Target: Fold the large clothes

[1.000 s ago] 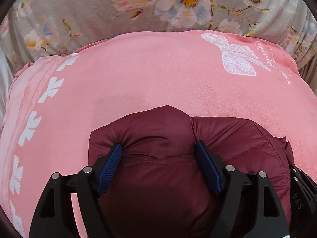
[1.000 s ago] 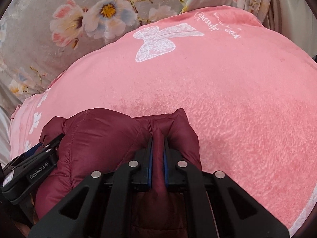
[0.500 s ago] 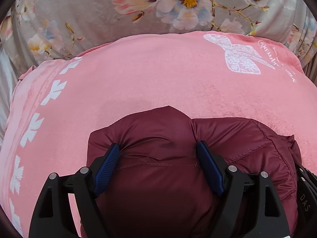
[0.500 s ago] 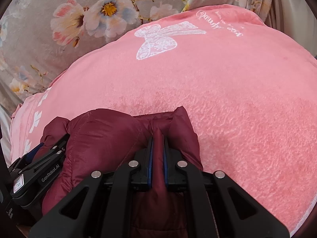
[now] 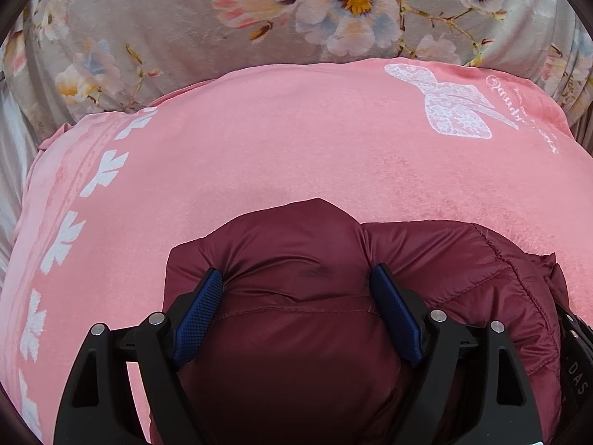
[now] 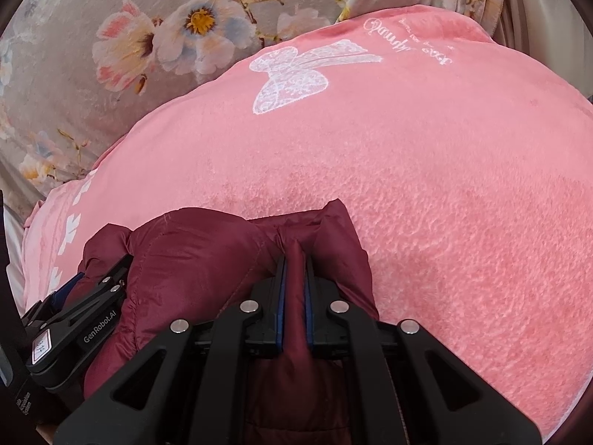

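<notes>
**Desk editor:** What are the tongs doing?

**Photographer:** The right tongs (image 6: 294, 259) are clamped tight on a thin ridge of a maroon down jacket (image 6: 192, 244), with fabric pinched between the blue pads. The left tongs (image 5: 296, 274) stand wide around a fat, puffy bulge of the same jacket. Both pads dent the quilting, and the jaws have just been easing wider with the bulge between them.

**Desk editor:** Where does the jacket lie?

**Photographer:** It is bunched under and between both tongs, which sit side by side and point down at it. The left tongs show at the right tongs' left edge. The jacket rests on a pink fleece blanket (image 5: 296, 141).

**Desk editor:** And beyond?

**Photographer:** Ahead of the tongs the blanket lies bare, with a white butterfly print (image 6: 296, 78) near its far edge. Past that is a grey floral bedsheet (image 5: 166, 18).
</notes>
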{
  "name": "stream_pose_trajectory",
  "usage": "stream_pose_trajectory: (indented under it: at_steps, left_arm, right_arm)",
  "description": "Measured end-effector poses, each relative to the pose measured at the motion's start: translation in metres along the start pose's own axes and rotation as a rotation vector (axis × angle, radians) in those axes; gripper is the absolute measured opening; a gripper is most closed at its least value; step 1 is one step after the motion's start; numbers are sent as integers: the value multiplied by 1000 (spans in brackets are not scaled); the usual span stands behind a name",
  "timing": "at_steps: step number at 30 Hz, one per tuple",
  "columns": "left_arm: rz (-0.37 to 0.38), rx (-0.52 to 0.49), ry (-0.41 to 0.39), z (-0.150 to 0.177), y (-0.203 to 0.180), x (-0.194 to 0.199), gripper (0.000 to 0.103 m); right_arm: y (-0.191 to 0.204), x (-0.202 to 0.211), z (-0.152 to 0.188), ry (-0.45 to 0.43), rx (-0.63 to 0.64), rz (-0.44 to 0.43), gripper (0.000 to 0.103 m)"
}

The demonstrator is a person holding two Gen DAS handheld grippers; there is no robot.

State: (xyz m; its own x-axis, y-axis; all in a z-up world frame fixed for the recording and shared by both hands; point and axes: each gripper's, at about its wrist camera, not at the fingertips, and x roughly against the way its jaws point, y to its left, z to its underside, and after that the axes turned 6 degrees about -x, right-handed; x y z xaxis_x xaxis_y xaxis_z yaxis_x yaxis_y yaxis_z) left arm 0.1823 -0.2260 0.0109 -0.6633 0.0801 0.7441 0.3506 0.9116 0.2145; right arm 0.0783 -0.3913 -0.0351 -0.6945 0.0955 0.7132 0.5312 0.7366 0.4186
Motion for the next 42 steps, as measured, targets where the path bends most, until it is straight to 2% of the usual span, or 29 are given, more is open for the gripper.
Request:
stream_pose_trajectory:
  at_steps: [4, 6, 7, 10, 12, 15, 18, 23, 26, 31, 35, 40, 42]
  left_arm:
    - [1, -2, 10, -1, 0, 0, 81]
    - [27, -1, 21, -1, 6, 4, 82]
    - [46, -10, 33, 1, 11, 12, 82]
    - [72, -33, 21, 14, 26, 48, 82]
    - [77, -66, 2, 28, 31, 75, 82]
    - [78, -95, 19, 48, 29, 88, 82]
    - [102, -70, 62, 66, 27, 86, 83]
    - [111, -21, 85, 82, 31, 88, 85]
    - [133, 4, 104, 86, 36, 89, 87]
    - [247, 104, 162, 94, 53, 90, 87]
    - [408, 196, 200, 102, 79, 84, 87]
    - [589, 333, 253, 116, 106, 58, 87]
    - [621, 347, 246, 118, 108, 56, 87]
  right_arm:
    - [-15, 9, -1, -26, -82, -64, 5]
    - [-17, 24, -1, -58, -87, -43, 11]
    - [-15, 44, 2, -104, -66, -10, 18]
    - [-8, 88, 16, -182, 22, 22, 24]
    - [-1, 105, 34, -142, 105, 28, 23]
    - [0, 102, 61, -61, 160, 46, 23]
    - [-16, 90, 74, -25, 117, 24, 25]
    - [-49, 96, 74, 17, -38, -31, 57]
    - [-61, 104, 74, 38, -87, -77, 61]
    - [-70, 105, 70, 81, -134, -147, 70]
    - [-73, 99, 70, 125, -166, -225, 78]
    - [-69, 88, 67, 159, -179, -325, 80]
    - [-66, 82, 65, 171, -179, -357, 80]
